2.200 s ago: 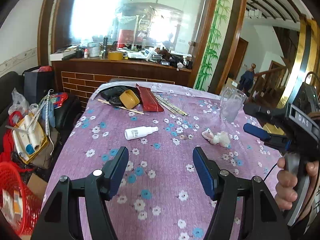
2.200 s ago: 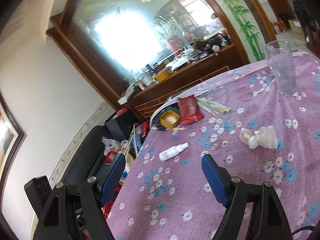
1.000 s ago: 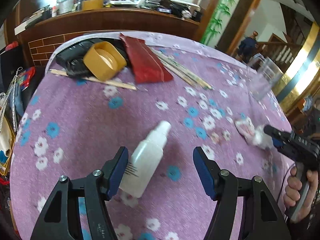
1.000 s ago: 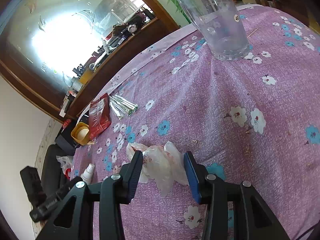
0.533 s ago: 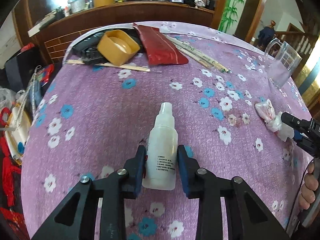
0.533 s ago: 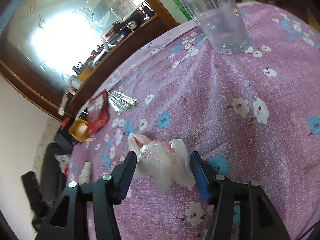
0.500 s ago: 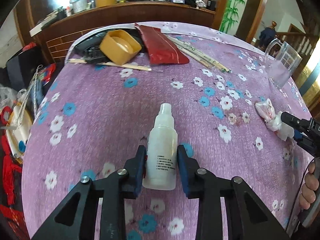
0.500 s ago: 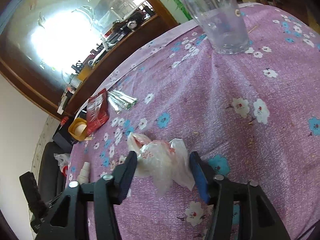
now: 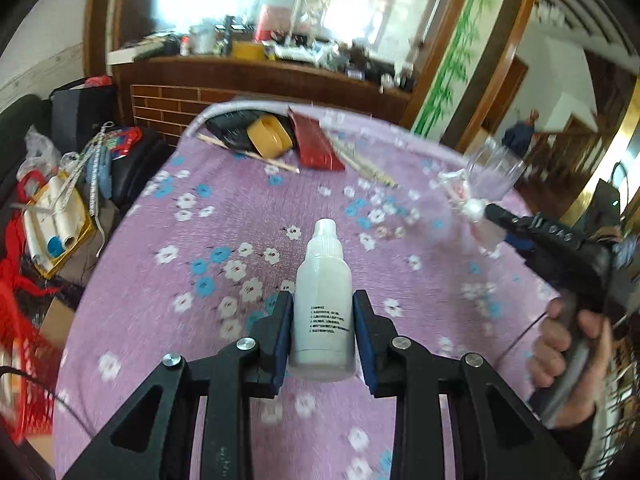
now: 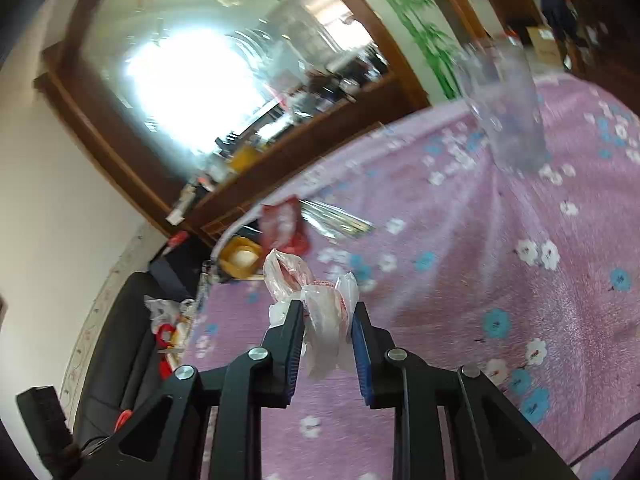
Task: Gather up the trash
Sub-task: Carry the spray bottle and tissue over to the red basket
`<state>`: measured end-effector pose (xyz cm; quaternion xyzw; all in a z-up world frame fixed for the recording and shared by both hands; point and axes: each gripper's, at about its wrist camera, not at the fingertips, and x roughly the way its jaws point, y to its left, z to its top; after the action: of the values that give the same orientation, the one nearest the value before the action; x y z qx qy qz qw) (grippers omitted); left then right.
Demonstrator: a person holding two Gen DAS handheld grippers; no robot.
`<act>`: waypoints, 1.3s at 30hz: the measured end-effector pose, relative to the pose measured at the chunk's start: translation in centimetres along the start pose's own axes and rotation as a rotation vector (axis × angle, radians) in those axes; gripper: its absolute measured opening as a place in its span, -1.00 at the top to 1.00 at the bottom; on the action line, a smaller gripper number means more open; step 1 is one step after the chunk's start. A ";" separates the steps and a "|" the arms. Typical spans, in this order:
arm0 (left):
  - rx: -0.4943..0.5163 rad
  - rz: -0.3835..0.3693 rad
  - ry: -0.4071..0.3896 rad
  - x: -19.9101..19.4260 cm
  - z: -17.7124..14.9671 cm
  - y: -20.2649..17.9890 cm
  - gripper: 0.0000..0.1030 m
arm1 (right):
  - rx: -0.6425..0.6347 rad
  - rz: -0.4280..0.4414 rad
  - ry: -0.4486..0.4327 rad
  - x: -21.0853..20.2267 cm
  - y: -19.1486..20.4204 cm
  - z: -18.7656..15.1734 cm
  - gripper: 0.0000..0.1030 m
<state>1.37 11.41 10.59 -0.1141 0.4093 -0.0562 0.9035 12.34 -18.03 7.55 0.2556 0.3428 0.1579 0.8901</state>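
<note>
1. Bottle (image 9: 323, 300): a small white dropper bottle, pinched between the pads of the left gripper (image 9: 322, 330) at lower centre of the left wrist view. Its long axis runs straight along the fingers, cap pointing away toward the far edge of the table (image 9: 192, 240), and it looks lifted clear of the cloth.
2. Wrapper (image 10: 320, 308): a crumpled clear plastic wad with red print, squeezed in the right gripper (image 10: 325, 340) at lower centre of the right wrist view. This gripper's jaws have just been closing, and the wad now sits between them with its loose ends sticking out above and below.
3. In the left view the right gripper (image 9: 486, 210) shows at mid right, the wrapper (image 9: 466, 202) at its tip, in front of the glass (image 9: 496, 176).
4. A red basket (image 9: 24, 372) sits at the lower left edge of the left view, below the table's left side. If that is the bin, I judge the left hand to be nearer to it, so the bottle would likely go first.
</note>
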 end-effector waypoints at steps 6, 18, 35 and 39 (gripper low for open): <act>-0.068 -0.025 -0.096 -8.4 -2.2 1.4 0.39 | -0.095 0.108 -0.092 -5.8 5.8 -0.8 0.50; -0.144 0.000 -0.312 -21.2 -4.1 6.0 0.39 | -0.242 0.245 -0.179 -15.8 16.9 -3.6 0.50; -0.289 0.124 -0.415 -27.7 -9.9 15.1 0.39 | -0.387 0.388 -0.130 -17.2 28.9 -11.3 0.50; -0.310 0.159 -0.423 -27.9 -11.2 16.4 0.39 | -0.392 0.412 -0.099 -15.7 29.8 -13.2 0.50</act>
<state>-25.31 30.89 19.58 -0.2276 0.2231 0.1033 0.9422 -11.19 3.78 24.30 0.1503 0.2026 0.3859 0.8874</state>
